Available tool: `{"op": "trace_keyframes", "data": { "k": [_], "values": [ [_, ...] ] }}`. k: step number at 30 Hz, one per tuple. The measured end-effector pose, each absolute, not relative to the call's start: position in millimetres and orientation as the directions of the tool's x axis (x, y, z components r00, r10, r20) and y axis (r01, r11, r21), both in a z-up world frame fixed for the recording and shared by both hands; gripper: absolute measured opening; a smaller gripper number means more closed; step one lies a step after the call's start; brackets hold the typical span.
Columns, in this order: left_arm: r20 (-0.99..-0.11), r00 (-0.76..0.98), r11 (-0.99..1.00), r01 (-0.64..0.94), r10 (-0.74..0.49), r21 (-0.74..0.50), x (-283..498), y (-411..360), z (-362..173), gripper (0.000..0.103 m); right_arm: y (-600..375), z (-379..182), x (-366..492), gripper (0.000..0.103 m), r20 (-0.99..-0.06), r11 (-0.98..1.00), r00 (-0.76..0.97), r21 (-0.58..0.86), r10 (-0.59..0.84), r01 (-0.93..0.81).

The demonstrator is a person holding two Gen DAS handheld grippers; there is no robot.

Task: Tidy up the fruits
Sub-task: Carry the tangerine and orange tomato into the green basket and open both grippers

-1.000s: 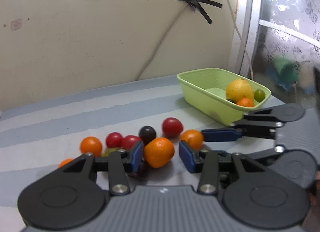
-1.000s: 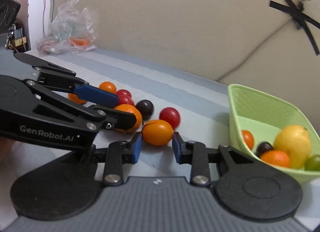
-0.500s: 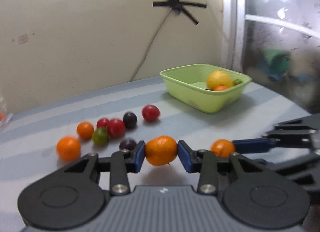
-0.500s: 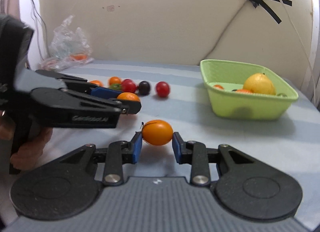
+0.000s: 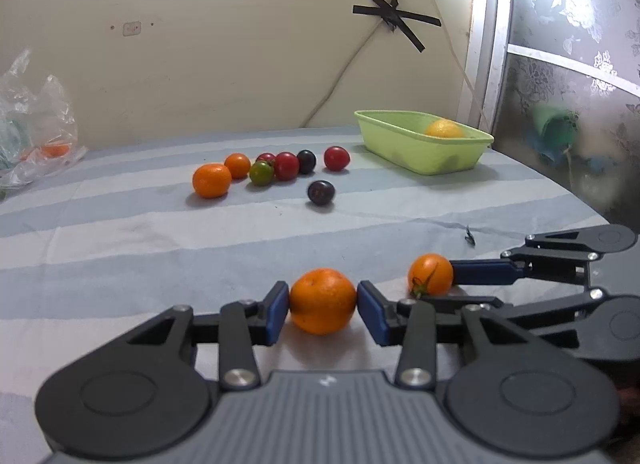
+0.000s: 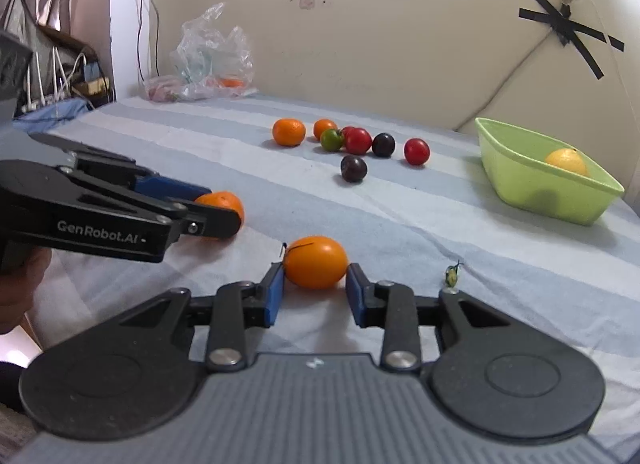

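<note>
- The left tongs (image 5: pixel 323 300) were clamped on a mandarin (image 5: pixel 322 301), a blue pad pressed to each side, with the fruit held low over the striped tabletop (image 5: pixel 120 232).
- The right tongs (image 6: pixel 315 290) gripped a smooth orange tomato (image 6: pixel 315 267) the same way; from the left wrist view it sat just to the right of the left tongs, stem end showing.
- The green basket (image 5: pixel 424 143) lay well ahead and to the right of both tongs, with a yellow citrus (image 5: pixel 443 130) already inside.
- Between the tongs and the basket lay the loose cluster: another mandarin (image 5: pixel 211 180), a small orange fruit (image 5: pixel 237 165), a green tomato (image 5: pixel 262 172), red tomatoes (image 5: pixel 286 165), a further red one (image 5: pixel 336 158) and two dark plums (image 5: pixel 321 192).
- Risk, as I judged it: the tomato's skin was slick and rounded, so a light pinch could let it squirt forward out of the pads on the way.
- Squeezing harder could split the tomato instead.
- The two tongs sat close side by side; travelling together toward the basket, their linkages could knock and jar a fruit loose.
- A low path could sweep through the cluster and send the plums rolling toward the tabletop edge.
- Releasing from too high could bruise the fruit against the citrus or bounce it over the shallow rim.
</note>
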State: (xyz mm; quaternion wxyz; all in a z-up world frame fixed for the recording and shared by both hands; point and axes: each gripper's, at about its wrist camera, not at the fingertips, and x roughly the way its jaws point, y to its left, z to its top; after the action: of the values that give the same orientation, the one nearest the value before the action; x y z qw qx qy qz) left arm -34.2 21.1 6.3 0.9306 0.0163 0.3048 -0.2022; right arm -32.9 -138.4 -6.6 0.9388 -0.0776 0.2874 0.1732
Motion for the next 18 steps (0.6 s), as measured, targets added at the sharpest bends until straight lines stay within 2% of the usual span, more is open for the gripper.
{"op": "trace_keyframes", "data": {
  "k": [14,18],
  "values": [
    [-0.592,0.727,0.929,0.352,-0.348,-0.114,-37.8,22.7,5.1,0.041,-139.4,-7.5,-40.0,0.04,-0.561,0.927,0.776,-0.037,0.289,-0.373],
    [-0.596,0.729,0.932,0.348,-0.338,-0.102,-37.3,17.8,4.6,0.037,-142.3,-8.7,-37.8,0.04,-0.561,0.925,0.769,-0.017,0.306,-0.38]
  ]
}}
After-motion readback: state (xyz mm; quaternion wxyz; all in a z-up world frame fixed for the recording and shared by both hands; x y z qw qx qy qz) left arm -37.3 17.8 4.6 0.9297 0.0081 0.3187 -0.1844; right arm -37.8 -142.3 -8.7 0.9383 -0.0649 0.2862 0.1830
